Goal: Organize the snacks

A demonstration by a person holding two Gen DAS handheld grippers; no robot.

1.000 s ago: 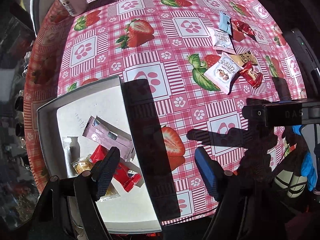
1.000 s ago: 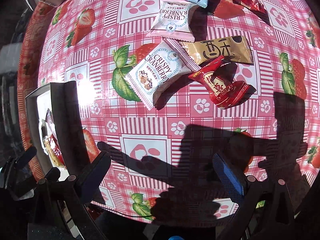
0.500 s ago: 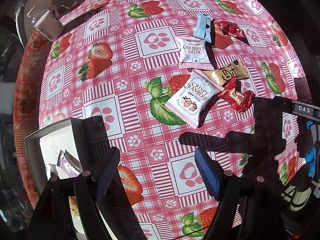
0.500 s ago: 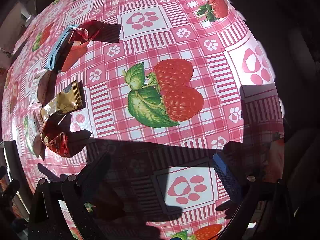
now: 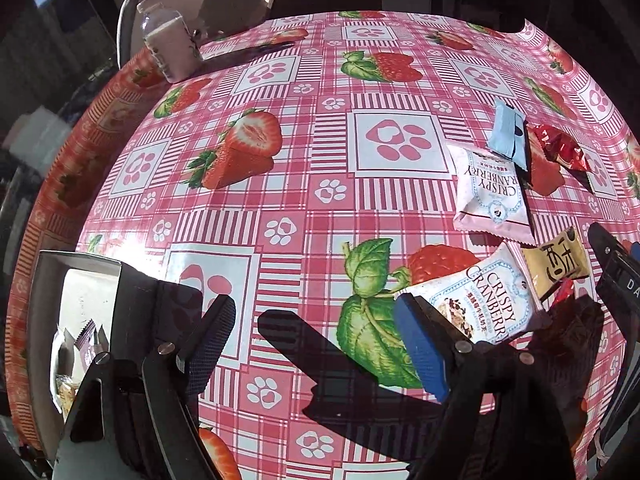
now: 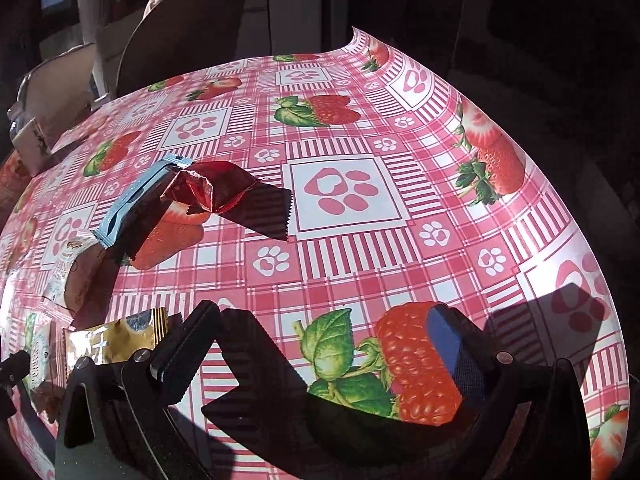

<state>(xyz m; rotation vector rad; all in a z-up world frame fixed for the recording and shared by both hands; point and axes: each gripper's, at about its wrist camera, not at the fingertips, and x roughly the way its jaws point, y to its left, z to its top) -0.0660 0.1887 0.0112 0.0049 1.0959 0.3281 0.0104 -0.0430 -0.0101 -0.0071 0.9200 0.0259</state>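
Snack packets strewn on a strawberry-print tablecloth (image 5: pixel 320 208), both claws hovering empty.

A plastic bottle (image 5: pixel 168 46) stands at the far left edge; a grey tray (image 5: pixel 44 320) at near left holds several packets. The left gripper (image 5: pixel 316 344) is opening, nothing between its jaws; its blue finger (image 5: pixel 420 348) overlaps the white "CRISPY CRANBERRY" packet (image 5: pixel 488 300), which lies diagonally. A pink "CRISPY CRANBERRY" packet (image 5: pixel 492 196) lies lengthwise away beside a light blue bar (image 5: pixel 506 134) and a red crumpled wrapper (image 5: pixel 560 150). The gold packet (image 6: pixel 116 338) lies just left of the right gripper (image 6: pixel 320 344), whose jaws stand spread over bare cloth.
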